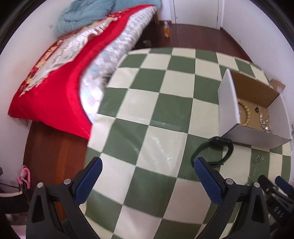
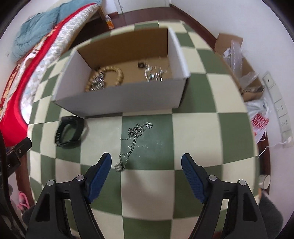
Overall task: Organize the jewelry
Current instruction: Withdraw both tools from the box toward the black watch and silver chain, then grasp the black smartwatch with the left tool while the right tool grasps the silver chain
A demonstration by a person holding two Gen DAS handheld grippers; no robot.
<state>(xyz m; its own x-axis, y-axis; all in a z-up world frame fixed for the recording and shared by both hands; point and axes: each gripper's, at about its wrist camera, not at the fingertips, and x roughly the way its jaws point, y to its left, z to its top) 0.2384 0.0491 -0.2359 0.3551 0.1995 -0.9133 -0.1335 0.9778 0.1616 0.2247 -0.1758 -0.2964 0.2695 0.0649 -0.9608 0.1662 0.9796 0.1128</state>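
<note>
A white cardboard box [image 2: 117, 99] stands on the green-and-cream checked table [image 2: 194, 136]. Inside lie a wooden bead bracelet [image 2: 117, 73], silver jewelry [image 2: 154, 73] and a small dark ring [image 2: 141, 64]. In front of the box a silver chain necklace [image 2: 132, 141] with a ring [image 2: 149, 125] sprawls on a green square. A black wristband [image 2: 68, 132] lies to its left. My right gripper [image 2: 146, 165] is open just short of the chain. My left gripper [image 1: 148, 167] is open over the table, with the wristband [image 1: 213, 150] by its right finger and the box [image 1: 244, 132] beyond.
A bed with a red cover [image 1: 60, 92] and a blue quilt [image 1: 88, 14] borders the table's left. An orange bottle [image 2: 109, 23] stands on the floor. Cardboard and plastic bags [image 2: 244, 73] crowd the wall on the right, near wall sockets [image 2: 279, 106].
</note>
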